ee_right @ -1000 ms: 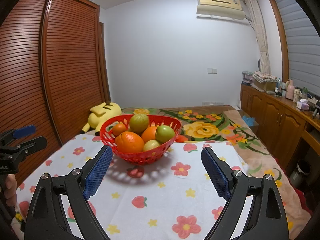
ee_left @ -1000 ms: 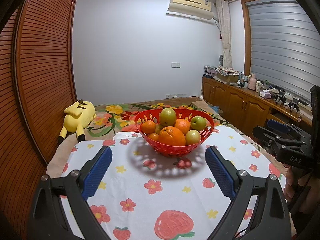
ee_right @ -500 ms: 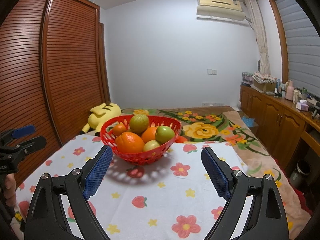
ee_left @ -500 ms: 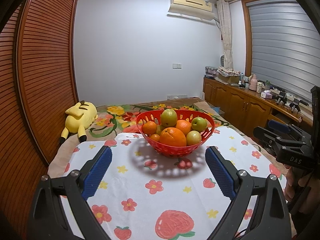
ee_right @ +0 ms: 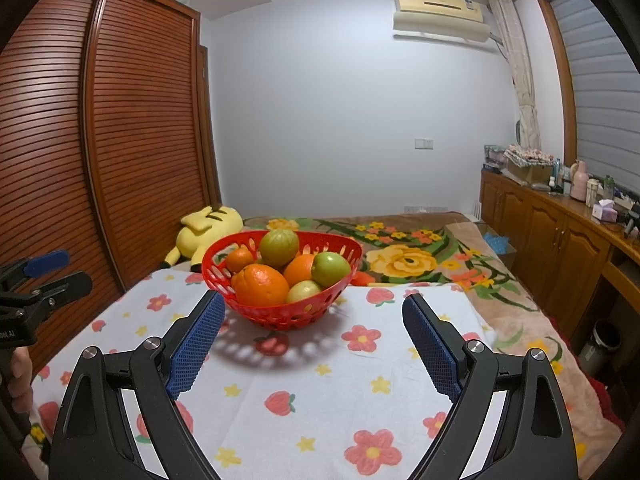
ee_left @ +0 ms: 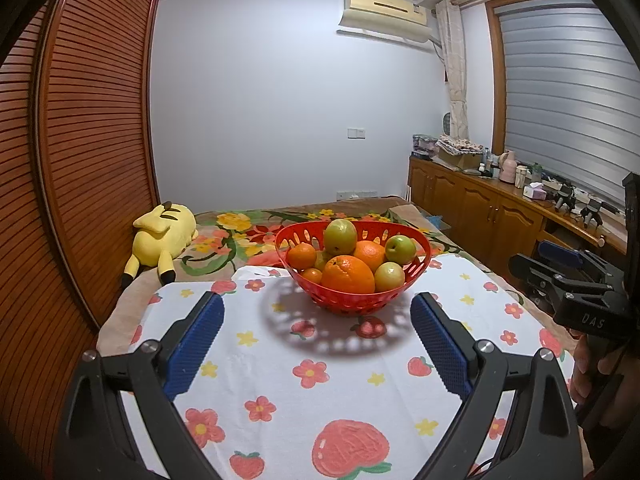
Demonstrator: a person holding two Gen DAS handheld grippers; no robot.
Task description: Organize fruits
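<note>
A red perforated basket (ee_left: 416, 276) (ee_right: 224, 280) stands on a white cloth with flowers and strawberries (ee_left: 320, 364) (ee_right: 320, 376). It holds several oranges, such as the big front one (ee_left: 347, 275) (ee_right: 261, 285), and green apples (ee_left: 340, 237) (ee_right: 330, 269). My left gripper (ee_left: 316, 308) hangs open over the cloth, short of the basket, nothing between its blue pads. My right gripper (ee_right: 312, 306) is open too, the basket just beyond its left finger (ee_right: 196, 344). Each gripper shows at the edge of the other's view, the right one (ee_left: 576, 280) and the left one (ee_right: 36, 280), each with a hand on its handle.
A yellow plush toy (ee_left: 160, 240) (ee_right: 204, 232) lies on the floral bedspread (ee_right: 420, 256) behind the cloth. A slatted wooden wardrobe (ee_left: 80, 160) runs along the left. A wooden cabinet (ee_left: 488, 216) (ee_right: 560, 248) with bottles and boxes lines the right wall.
</note>
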